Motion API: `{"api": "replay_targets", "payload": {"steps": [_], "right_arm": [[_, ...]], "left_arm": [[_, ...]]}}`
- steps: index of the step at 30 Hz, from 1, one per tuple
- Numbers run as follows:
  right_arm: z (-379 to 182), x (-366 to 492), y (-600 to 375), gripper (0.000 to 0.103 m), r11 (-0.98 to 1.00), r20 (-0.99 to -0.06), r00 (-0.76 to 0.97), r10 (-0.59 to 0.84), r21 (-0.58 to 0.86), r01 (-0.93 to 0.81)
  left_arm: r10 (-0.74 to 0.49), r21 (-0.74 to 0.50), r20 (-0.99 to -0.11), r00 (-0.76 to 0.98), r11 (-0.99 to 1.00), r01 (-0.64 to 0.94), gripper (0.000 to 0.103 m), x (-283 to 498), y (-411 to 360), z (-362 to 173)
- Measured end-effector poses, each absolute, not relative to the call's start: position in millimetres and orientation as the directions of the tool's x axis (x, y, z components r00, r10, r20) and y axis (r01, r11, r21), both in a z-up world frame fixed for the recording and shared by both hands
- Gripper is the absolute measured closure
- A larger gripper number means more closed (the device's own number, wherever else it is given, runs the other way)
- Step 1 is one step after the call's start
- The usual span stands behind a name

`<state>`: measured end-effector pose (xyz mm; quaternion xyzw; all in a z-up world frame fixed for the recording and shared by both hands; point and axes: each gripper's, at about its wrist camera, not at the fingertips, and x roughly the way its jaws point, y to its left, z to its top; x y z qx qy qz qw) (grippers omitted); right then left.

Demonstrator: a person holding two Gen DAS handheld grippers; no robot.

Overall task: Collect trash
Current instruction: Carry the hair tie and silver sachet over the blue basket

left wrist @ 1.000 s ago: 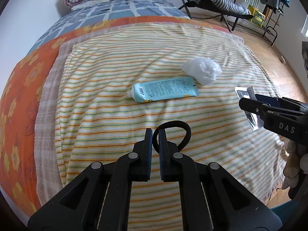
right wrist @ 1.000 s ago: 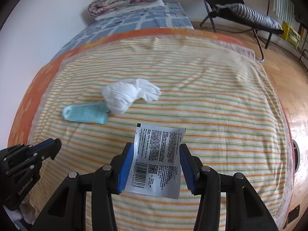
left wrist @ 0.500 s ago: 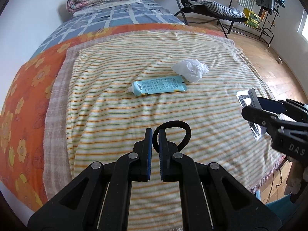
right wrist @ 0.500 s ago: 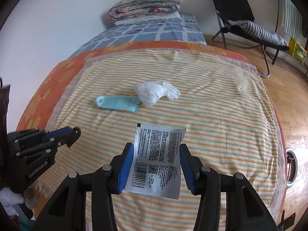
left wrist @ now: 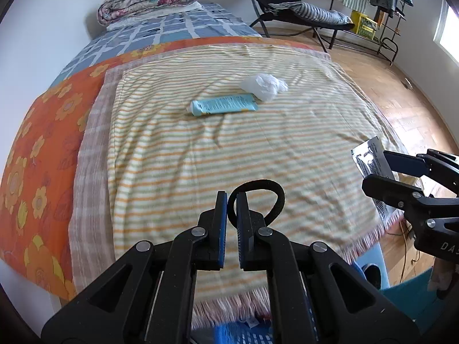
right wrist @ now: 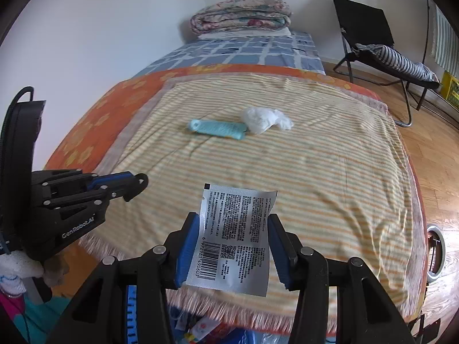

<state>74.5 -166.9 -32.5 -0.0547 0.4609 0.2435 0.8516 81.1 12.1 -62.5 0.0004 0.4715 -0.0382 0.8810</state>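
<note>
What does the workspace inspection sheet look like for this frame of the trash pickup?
Surface: striped blanket over the bed.
Job's things: teal tube and white crumpled bag lying on it, touching.
Clutter: blue basket below the bed's edge.
Grippers: left gripper shut on black hair tie; right gripper shut on silver sachet.
Cables: orange cord on the floor.
Surroundings: folded quilts, black chair, wooden floor.

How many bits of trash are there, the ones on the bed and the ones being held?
Hair tie: 1
Packet: 1
Blue tube: 1
Crumpled tissue: 1
Total: 4
</note>
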Motion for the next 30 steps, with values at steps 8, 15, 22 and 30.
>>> {"api": "replay_targets", "payload": {"steps": [8, 15, 22, 30], "right_arm": [[-32, 31, -175, 0.053, 0.849, -0.802, 0.440, 0.404, 0.151, -0.506], [-49, 2, -187, 0.053, 0.845, -0.822, 0.412, 0.393, 0.146, -0.515], [-66, -24, -198, 0.053, 0.836, -0.839, 0.387, 0.383, 0.137, -0.531], [-86, -45, -195, 0.053, 0.816, -0.862, 0.332, 0.383, 0.148, -0.559]], "left_arm": [[-0.104, -0.068, -0.835, 0.541, 0.994, 0.086, 0.099, 37, 2, -68], [-0.119, -0.076, -0.851, 0.512, 0.992, 0.104, 0.099, 6, -8, -85], [-0.144, -0.107, -0.865, 0.480, 0.989, 0.104, 0.099, -20, -12, -103], [-0.159, -0.123, -0.883, 0.443, 0.986, 0.109, 0.099, -41, -20, -121]]}}
